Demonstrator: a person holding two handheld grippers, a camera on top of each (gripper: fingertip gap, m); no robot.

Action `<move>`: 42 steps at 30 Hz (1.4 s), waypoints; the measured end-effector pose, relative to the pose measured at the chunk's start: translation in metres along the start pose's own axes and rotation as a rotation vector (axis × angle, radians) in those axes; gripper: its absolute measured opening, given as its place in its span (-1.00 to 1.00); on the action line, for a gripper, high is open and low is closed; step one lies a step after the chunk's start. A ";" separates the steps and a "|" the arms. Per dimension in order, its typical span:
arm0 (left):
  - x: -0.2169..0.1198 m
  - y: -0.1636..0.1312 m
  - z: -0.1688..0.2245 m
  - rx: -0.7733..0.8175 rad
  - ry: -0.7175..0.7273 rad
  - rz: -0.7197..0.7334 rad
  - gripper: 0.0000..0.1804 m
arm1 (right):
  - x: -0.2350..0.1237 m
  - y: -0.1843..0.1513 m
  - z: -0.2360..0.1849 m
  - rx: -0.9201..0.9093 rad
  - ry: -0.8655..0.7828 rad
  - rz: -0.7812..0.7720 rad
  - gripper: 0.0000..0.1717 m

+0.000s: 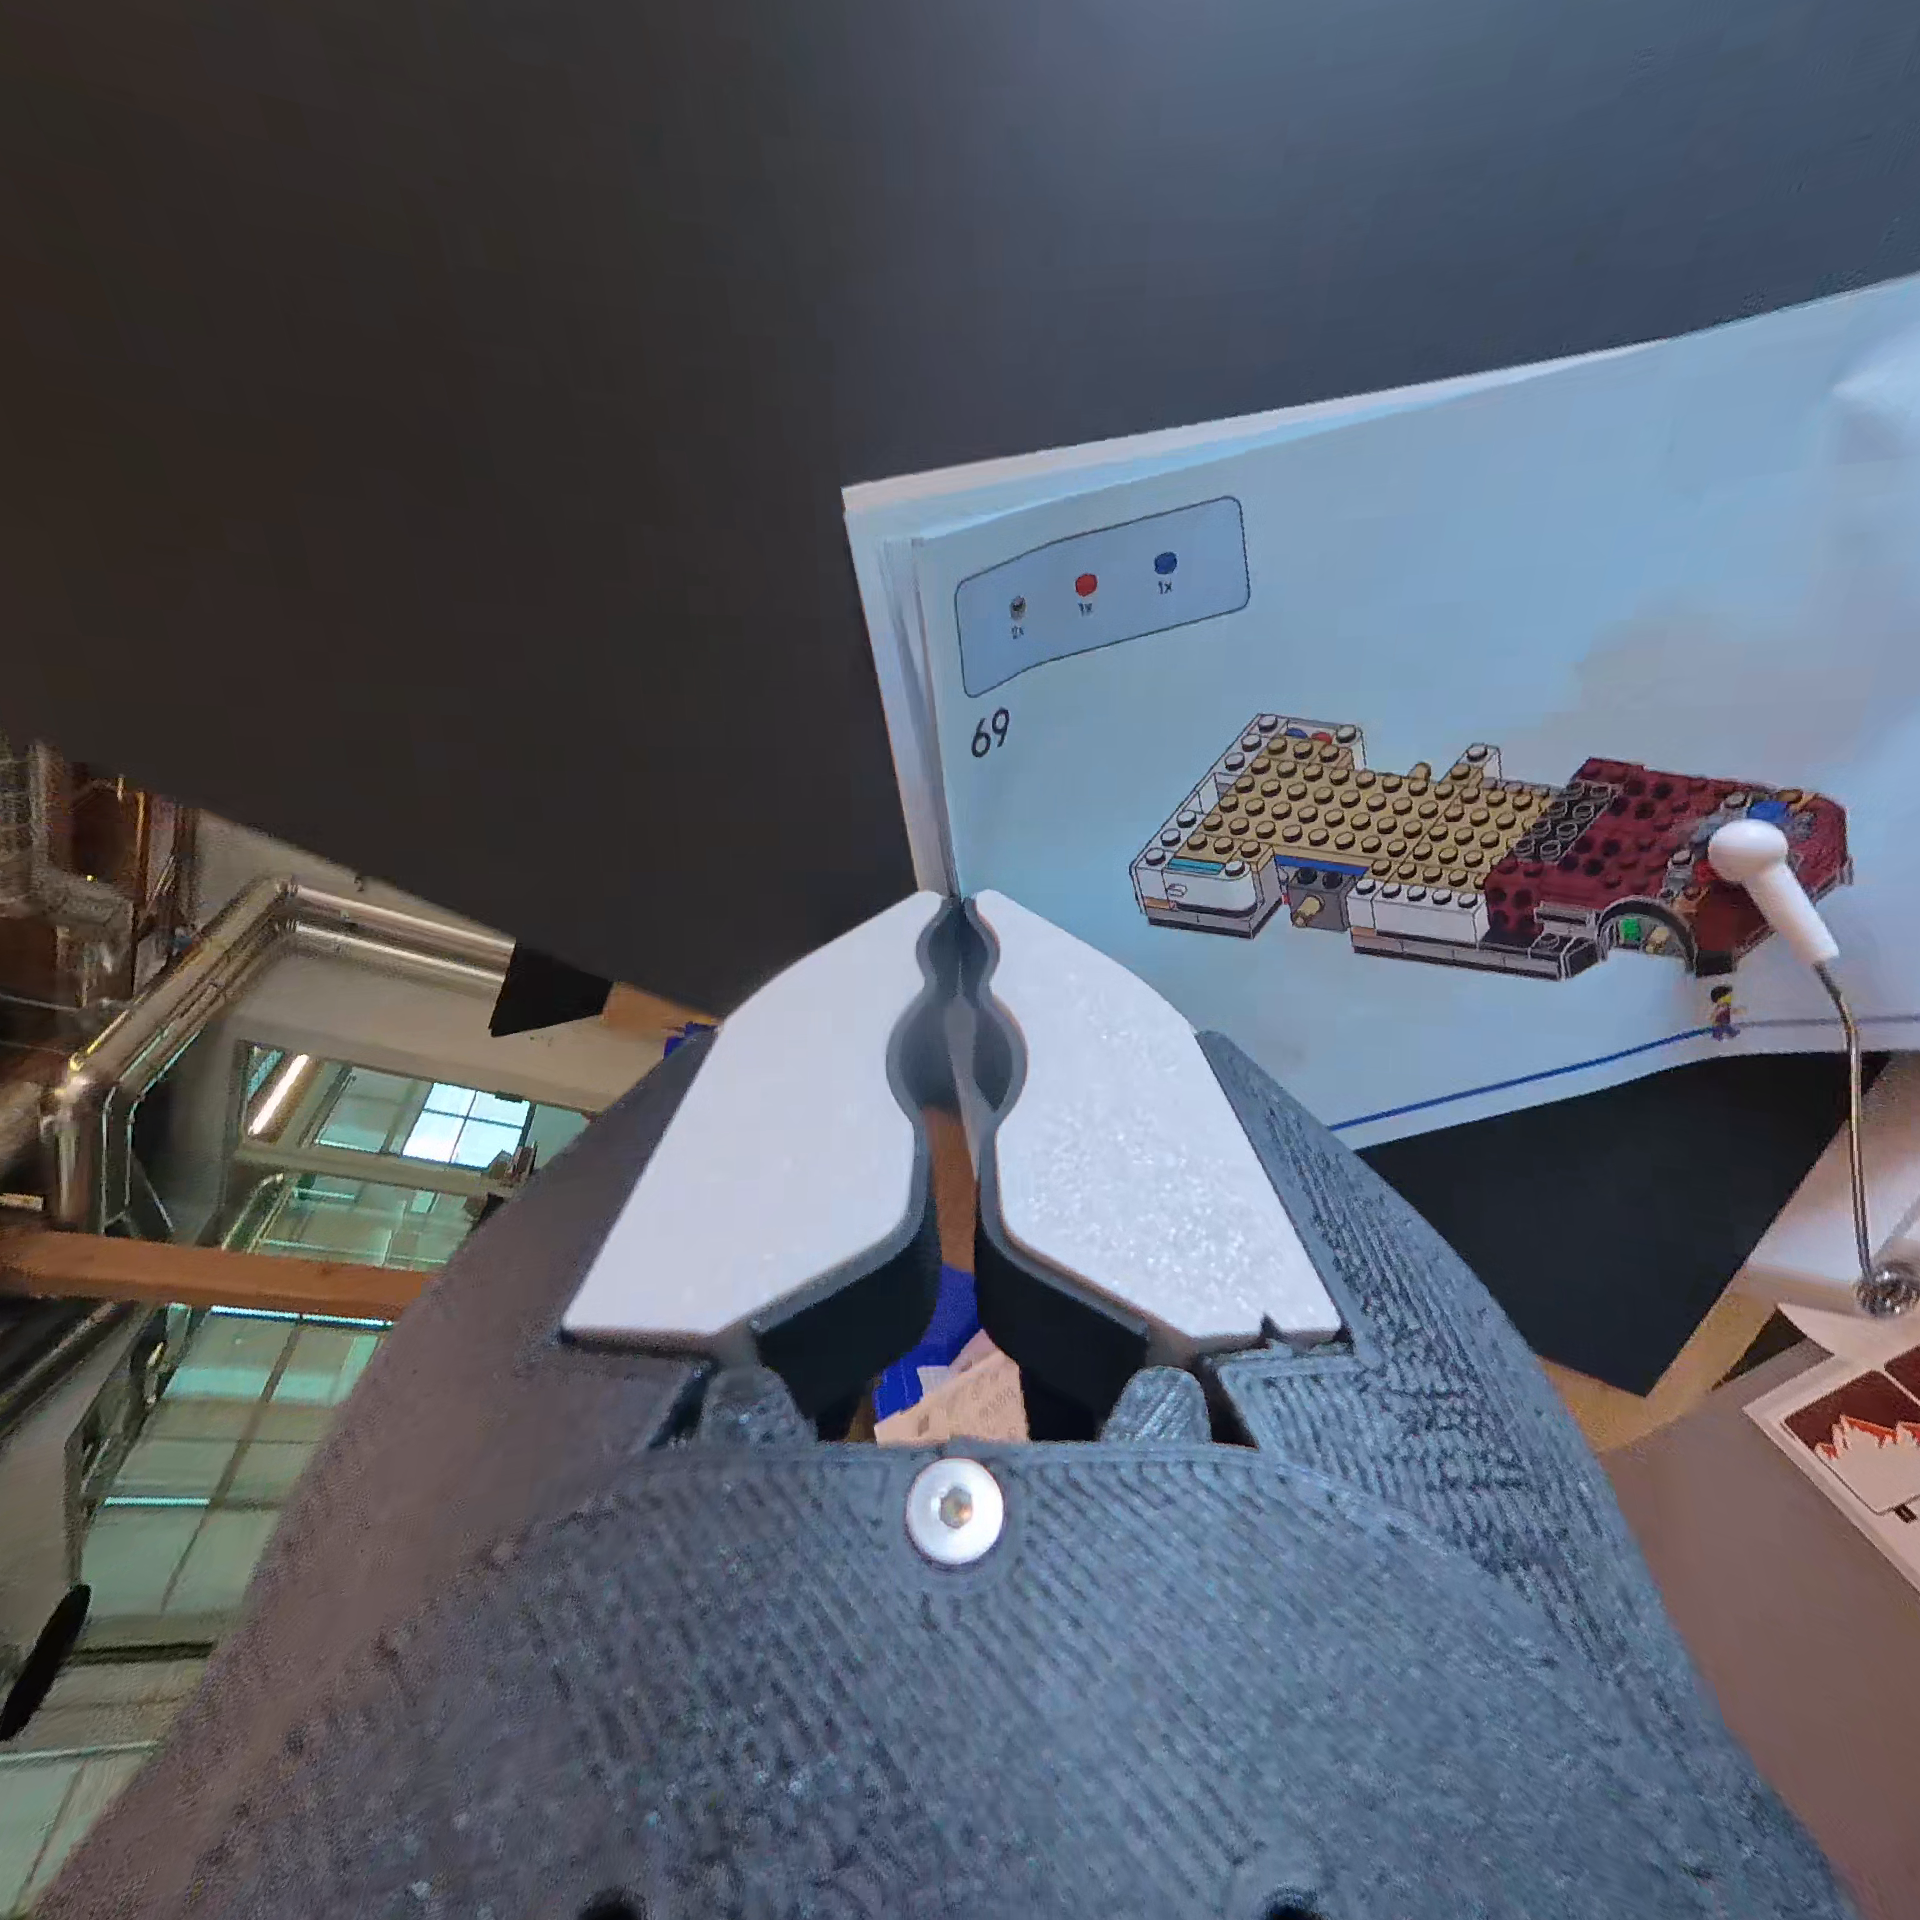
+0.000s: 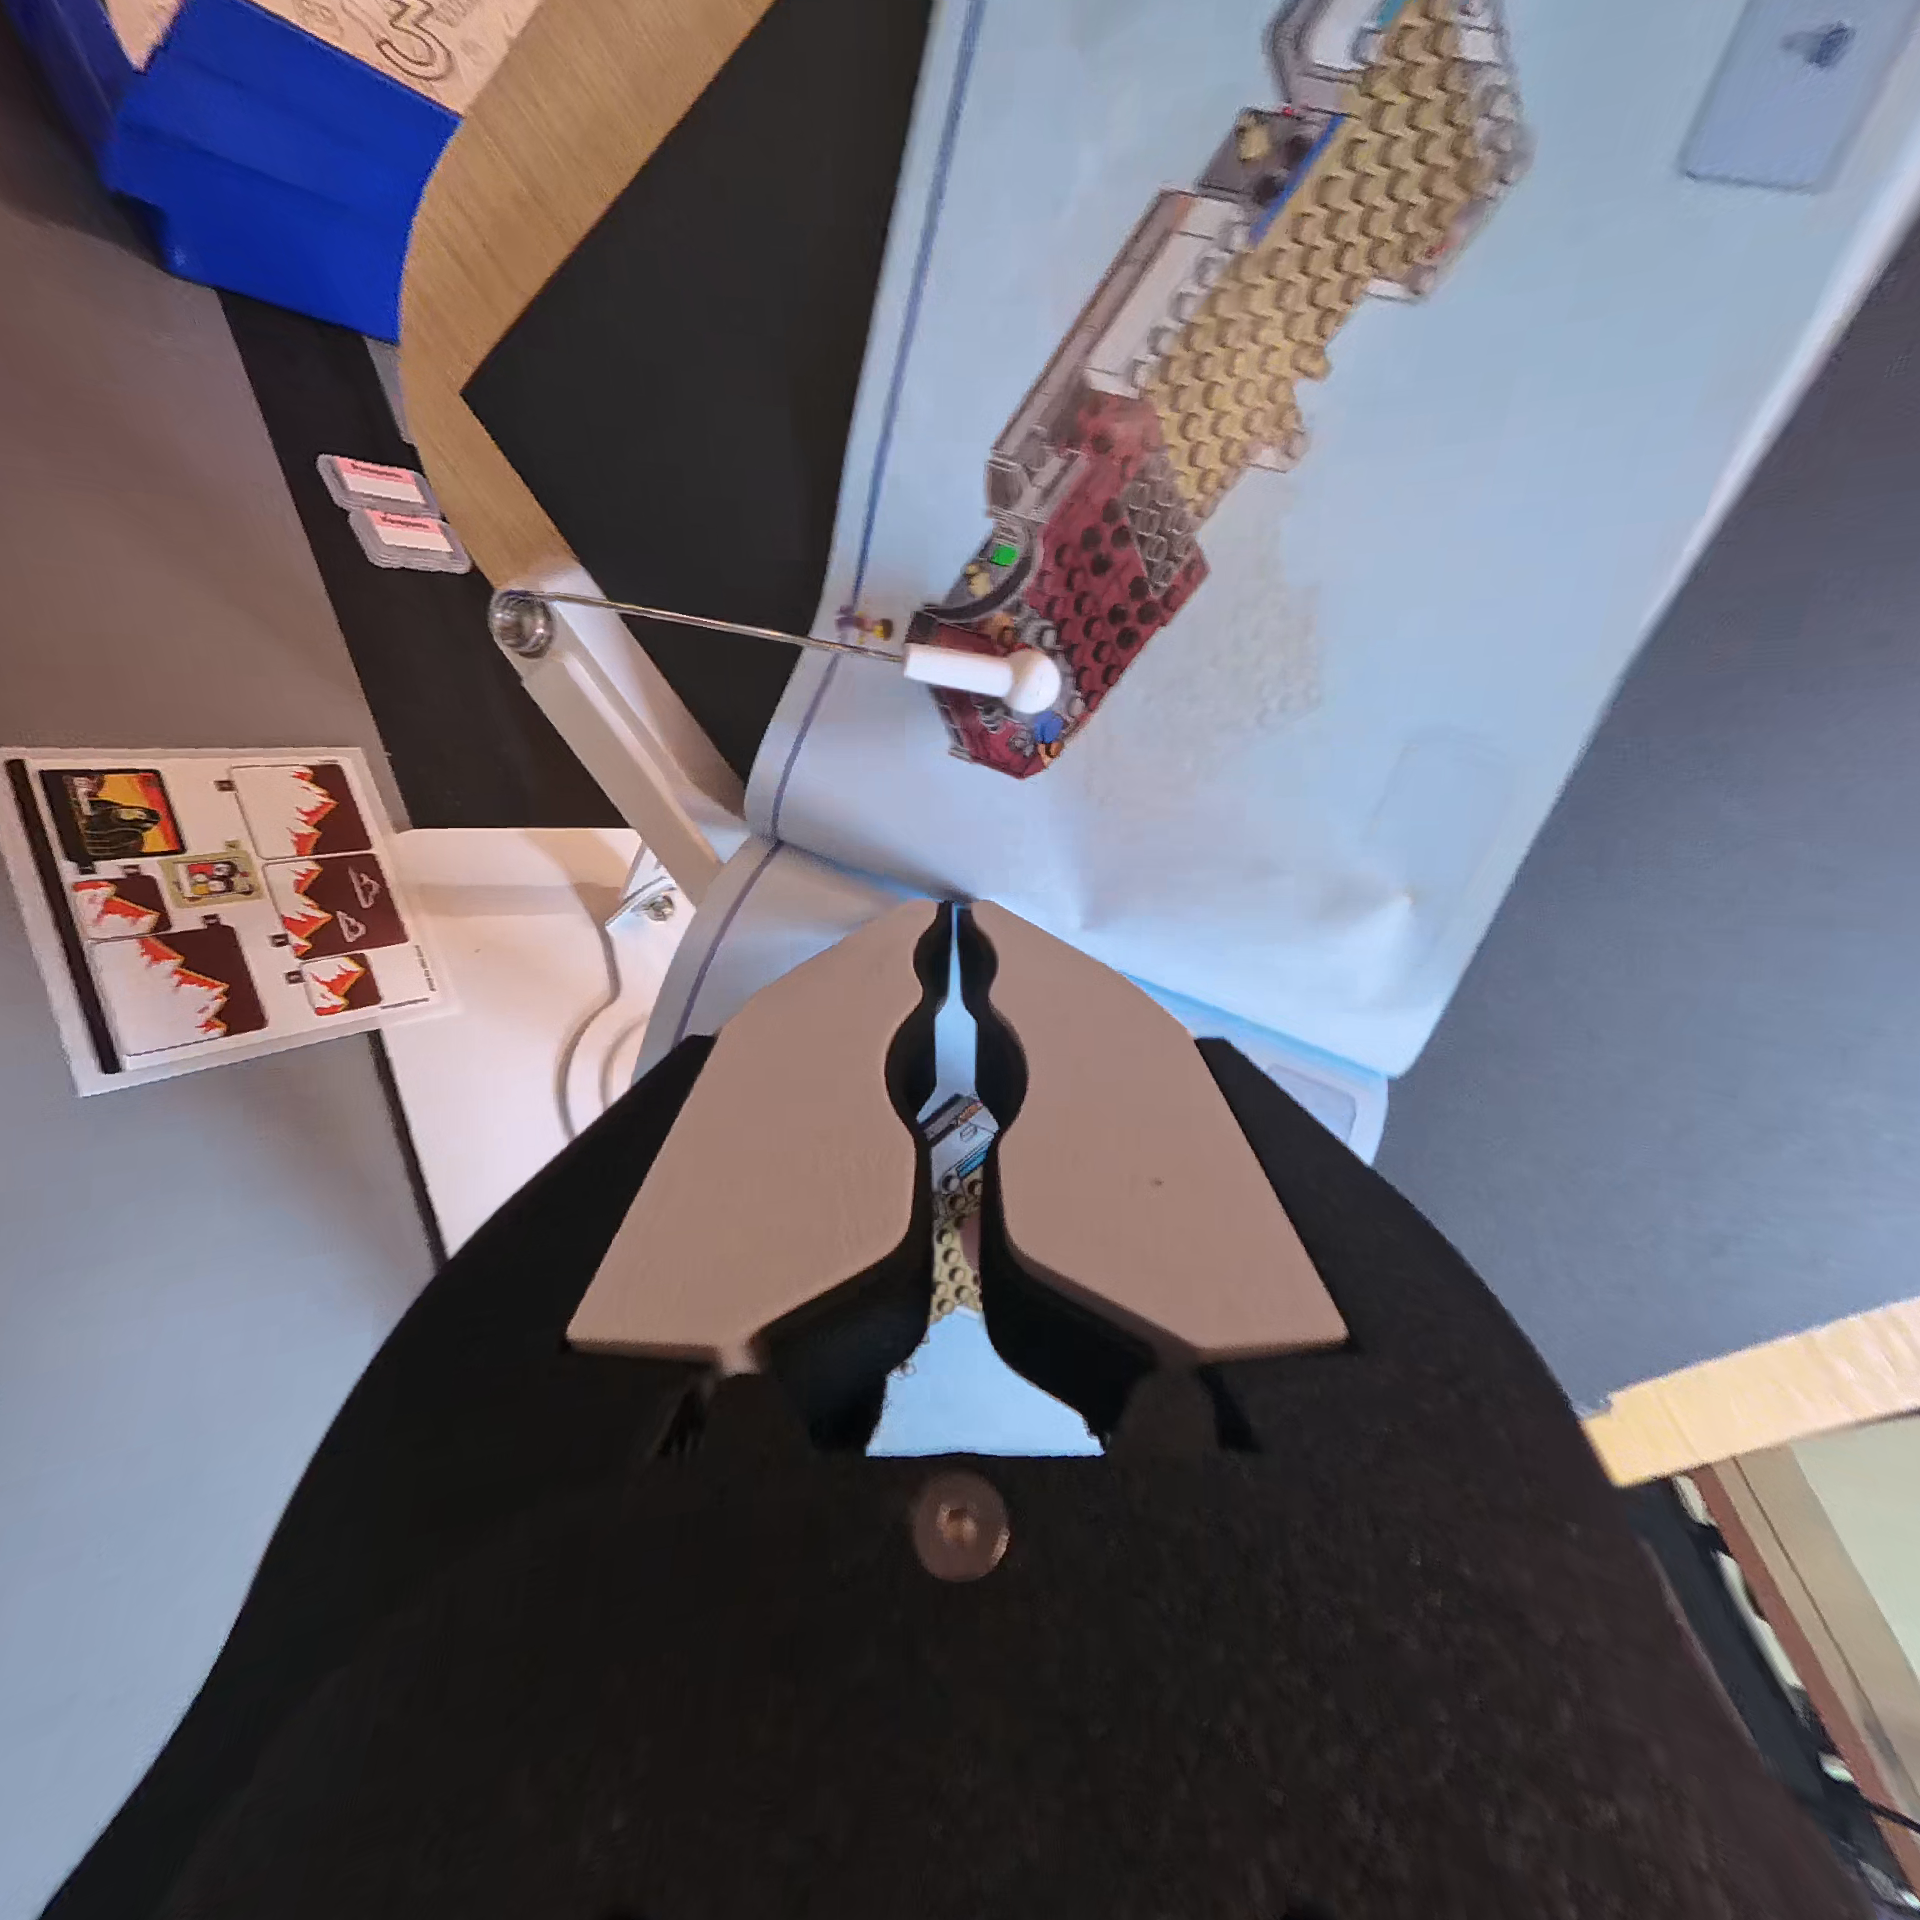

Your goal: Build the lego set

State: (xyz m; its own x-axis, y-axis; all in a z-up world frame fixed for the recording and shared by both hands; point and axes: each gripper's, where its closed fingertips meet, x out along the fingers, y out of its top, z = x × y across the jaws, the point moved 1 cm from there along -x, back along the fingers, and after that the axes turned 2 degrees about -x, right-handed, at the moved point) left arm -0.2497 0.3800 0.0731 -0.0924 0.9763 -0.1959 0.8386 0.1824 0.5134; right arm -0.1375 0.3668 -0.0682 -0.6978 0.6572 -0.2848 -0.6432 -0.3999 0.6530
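The light-blue instruction booklet stands open on a stand, showing a drawing of a tan, white and dark-red vehicle. My left gripper is shut, and the booklet's lower left page edge runs straight into its tips. In the right wrist view the booklet appears turned sideways, with one page lifted and curled. My right gripper is shut at that page's edge, and another page shows below through the finger gap. Neither view shows the other gripper or any loose bricks.
A wire page-holder arm with a white knob presses on the page. A sticker sheet lies on the grey table beside the white stand base. A blue bin stands beyond. A black board stands behind the booklet. Tip to tip, the grippers are about 20 cm apart.
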 end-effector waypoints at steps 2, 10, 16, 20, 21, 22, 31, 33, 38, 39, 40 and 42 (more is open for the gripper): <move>-0.008 -0.018 0.001 -0.052 0.005 -0.009 -0.99 | -0.003 0.000 0.006 0.013 -0.040 -0.004 -0.91; -0.029 -0.086 0.026 -0.302 -0.020 -0.033 -0.99 | -0.026 -0.012 0.023 0.130 -0.158 -0.025 -0.56; -0.035 -0.112 0.039 -0.436 -0.026 -0.022 -1.00 | -0.052 -0.057 0.028 0.339 -0.217 -0.053 -0.24; -0.036 -0.119 0.045 -0.472 -0.027 -0.013 -1.00 | -0.071 -0.102 0.050 0.672 -0.258 0.022 -0.06; -0.037 -0.120 0.046 -0.474 -0.025 -0.010 -1.00 | -0.071 -0.114 0.055 0.771 -0.226 0.036 -0.04; -0.037 -0.121 0.046 -0.475 -0.023 -0.008 -1.00 | -0.068 -0.125 0.055 0.886 -0.166 0.040 0.02; -0.036 -0.123 0.048 -0.519 -0.025 0.007 -1.00 | -0.038 -0.123 0.013 1.383 0.400 0.293 -0.36; -0.035 -0.124 0.048 -0.517 -0.024 0.002 -1.00 | -0.045 -0.118 0.023 1.385 0.399 0.381 -0.67; -0.036 -0.123 0.054 -0.518 -0.038 0.014 -1.00 | -0.059 -0.117 0.062 1.086 0.202 0.293 -0.92; -0.036 -0.122 0.056 -0.514 -0.039 0.012 -1.00 | -0.059 -0.115 0.071 1.014 0.163 0.252 -0.92; -0.036 -0.122 0.058 -0.511 -0.041 0.009 -1.00 | -0.058 -0.113 0.081 0.950 0.131 0.210 -0.91; -0.036 -0.122 0.064 -0.508 -0.043 0.006 -1.00 | -0.051 -0.112 0.096 0.823 0.079 0.120 -0.88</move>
State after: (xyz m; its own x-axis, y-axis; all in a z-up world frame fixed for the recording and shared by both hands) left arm -0.3149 0.3150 -0.0358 -0.0573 0.9738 -0.2200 0.4715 0.2206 0.8538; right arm 0.0006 0.4391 -0.0593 -0.7866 0.5809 -0.2091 -0.1485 0.1507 0.9774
